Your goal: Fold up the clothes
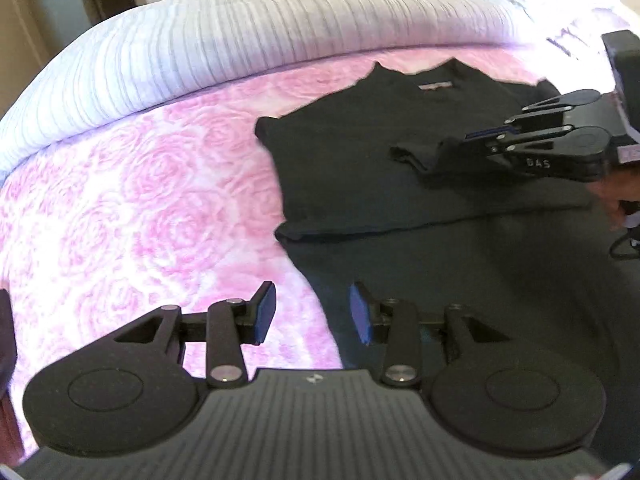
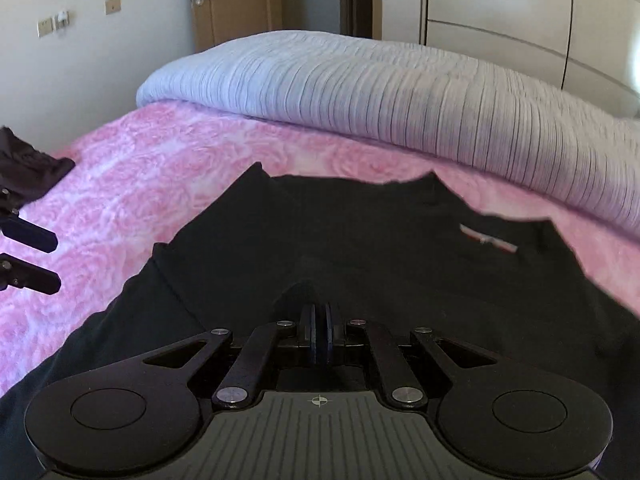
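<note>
Lying flat on a pink rose-patterned bedspread: a black T-shirt, neckline toward a rolled, ribbed white-lilac blanket, pale label at the collar. From the left wrist view only: the right sleeve folded inward over the chest, pinched by the right gripper, jaws closed on the sleeve's edge, part of a hand behind it. Left gripper spread wide, blue pads apart, nothing between them, straddling the shirt's lower left edge. From the right wrist view only: blue pads pressed together on a small peak of black cloth; a second dark crumpled garment at the far left of the bed; a wooden door with metal handle, wall switches, glossy white wardrobe panels. Shirt fabric matte and smooth; bedspread plush and mottled.
</note>
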{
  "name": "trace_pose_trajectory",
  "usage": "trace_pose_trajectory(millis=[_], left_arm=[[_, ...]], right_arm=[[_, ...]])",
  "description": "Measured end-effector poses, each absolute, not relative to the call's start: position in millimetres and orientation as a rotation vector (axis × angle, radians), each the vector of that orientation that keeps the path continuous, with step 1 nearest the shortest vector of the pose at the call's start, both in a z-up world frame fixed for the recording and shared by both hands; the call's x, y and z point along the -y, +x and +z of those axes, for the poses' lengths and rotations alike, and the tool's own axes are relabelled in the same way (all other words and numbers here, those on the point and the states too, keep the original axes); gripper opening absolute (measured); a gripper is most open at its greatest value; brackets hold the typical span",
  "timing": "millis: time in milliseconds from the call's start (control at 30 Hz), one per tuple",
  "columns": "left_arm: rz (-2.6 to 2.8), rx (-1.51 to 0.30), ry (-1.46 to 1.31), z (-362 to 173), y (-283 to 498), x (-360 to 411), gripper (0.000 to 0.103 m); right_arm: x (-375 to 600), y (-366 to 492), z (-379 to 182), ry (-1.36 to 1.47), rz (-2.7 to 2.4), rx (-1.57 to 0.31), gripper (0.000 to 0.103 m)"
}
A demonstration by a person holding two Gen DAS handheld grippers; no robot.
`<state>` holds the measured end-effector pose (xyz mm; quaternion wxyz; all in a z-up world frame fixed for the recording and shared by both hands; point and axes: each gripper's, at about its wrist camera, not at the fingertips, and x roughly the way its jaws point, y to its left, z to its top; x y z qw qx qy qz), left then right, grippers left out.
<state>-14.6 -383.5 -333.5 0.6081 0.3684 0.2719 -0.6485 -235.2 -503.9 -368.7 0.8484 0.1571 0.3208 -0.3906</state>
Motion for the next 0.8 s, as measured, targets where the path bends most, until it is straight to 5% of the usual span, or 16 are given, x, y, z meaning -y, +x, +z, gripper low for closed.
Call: trace_pose_trajectory(millis=[300,400,467,800], left_arm=[[-1.542,-0.700,0.750,-333.3,0.2,422.2,0.039],[-1.592,-0.750,0.708,-337.8,-5.1,446.6,0.039],[-1.613,-0.805,0.696,-350.6,-16.4,469.1,0.039],[-1.646,-1.046,0.680,-411.8,-69.9,569.3,0.036]], right_arm=[[480.9,-180.4,-357.4,0.169,-0.631,-0.688,0.005],[477.3,-195.1,-359.8,0.209,-0.671,-0.713,0.022],[474.8,-223.8,-358.6,0.277,-0.753,-0.708,0.044],[467.5,-387.5,-375.3,0.380,-1.150,-0.912,0.048]])
